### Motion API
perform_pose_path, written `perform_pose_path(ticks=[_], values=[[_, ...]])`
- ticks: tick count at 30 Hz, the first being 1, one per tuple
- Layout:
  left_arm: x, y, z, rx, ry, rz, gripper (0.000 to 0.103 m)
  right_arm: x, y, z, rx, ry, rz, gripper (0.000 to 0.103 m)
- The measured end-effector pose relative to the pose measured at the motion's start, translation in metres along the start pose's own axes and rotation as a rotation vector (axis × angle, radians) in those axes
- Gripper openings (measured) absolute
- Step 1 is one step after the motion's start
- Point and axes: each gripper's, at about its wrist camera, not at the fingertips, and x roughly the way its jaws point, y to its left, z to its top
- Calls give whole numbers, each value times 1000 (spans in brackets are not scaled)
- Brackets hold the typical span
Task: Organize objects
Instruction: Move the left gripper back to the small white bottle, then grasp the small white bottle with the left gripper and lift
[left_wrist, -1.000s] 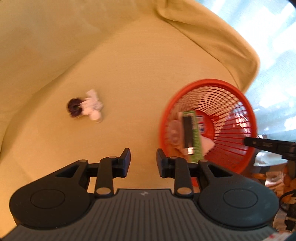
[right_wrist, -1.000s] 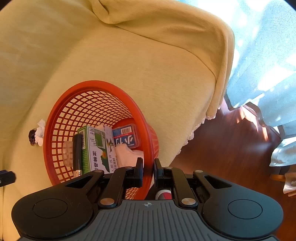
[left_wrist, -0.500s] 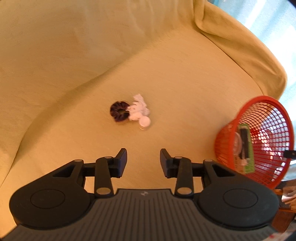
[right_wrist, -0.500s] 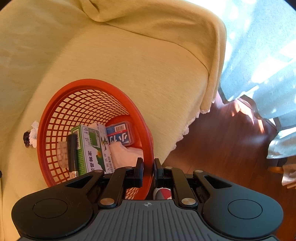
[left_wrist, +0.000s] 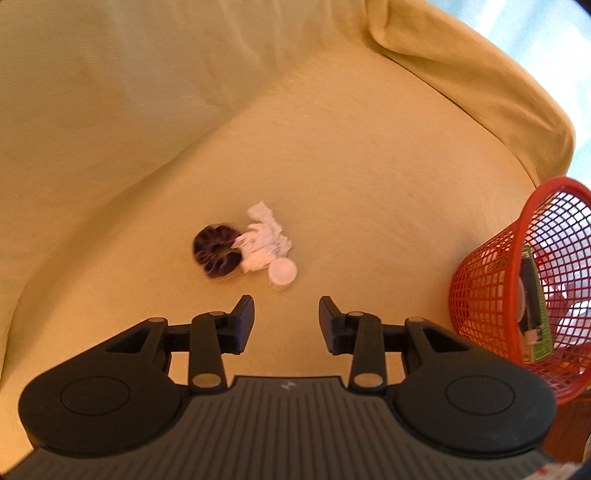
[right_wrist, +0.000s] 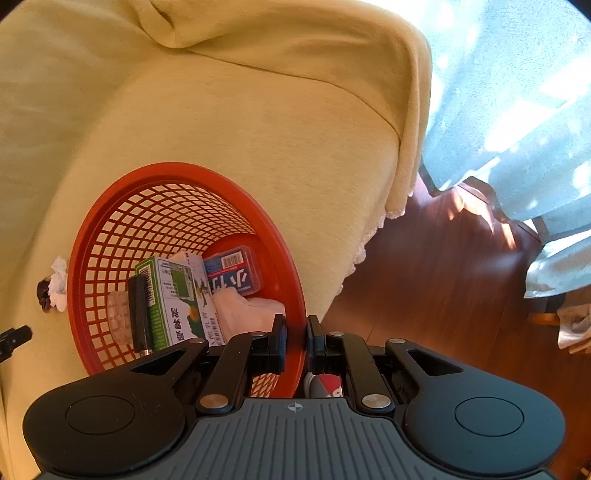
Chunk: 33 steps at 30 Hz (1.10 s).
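1. Done: the red mesh basket (right_wrist: 184, 206) on the covered sofa (left_wrist: 351, 155) already holds a green carton (right_wrist: 173, 299), a blue pack (right_wrist: 234, 275) and a black stick-like item (right_wrist: 139, 314).
2. Left: a dark scrunchie (left_wrist: 216, 251), crumpled white paper (left_wrist: 264, 238) and a small white cap (left_wrist: 282, 273) lie clustered on the seat.
3. The left gripper (left_wrist: 286, 314) hovers near them, fingers spread and empty.
4. The right gripper (right_wrist: 295, 338) is clamped on the basket's rim.

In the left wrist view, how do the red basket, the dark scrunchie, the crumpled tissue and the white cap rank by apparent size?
1. Red basket, partly cut off.
2. Dark scrunchie and crumpled tissue: too alike to rank.
3. White cap.
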Motion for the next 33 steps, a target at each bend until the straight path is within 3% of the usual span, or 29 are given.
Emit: perform_pose_path(ticks=[8, 19, 21, 22, 28, 33], values=[[44, -2, 8, 53, 28, -12, 32, 1, 0, 1, 38, 9, -14, 7], [86, 2, 23, 15, 78, -10, 32, 2, 0, 1, 54, 6, -24, 7], [91, 1, 24, 3, 90, -8, 28, 3, 0, 0, 53, 3, -25, 7], [93, 1, 24, -1, 94, -6, 20, 3, -1, -1, 53, 3, -25, 7], [78, 3, 17, -11, 83, 0, 20, 2, -2, -2, 50, 7, -13, 7], [38, 2, 9, -30, 54, -2, 20, 2, -4, -2, 40, 4, 1, 7]])
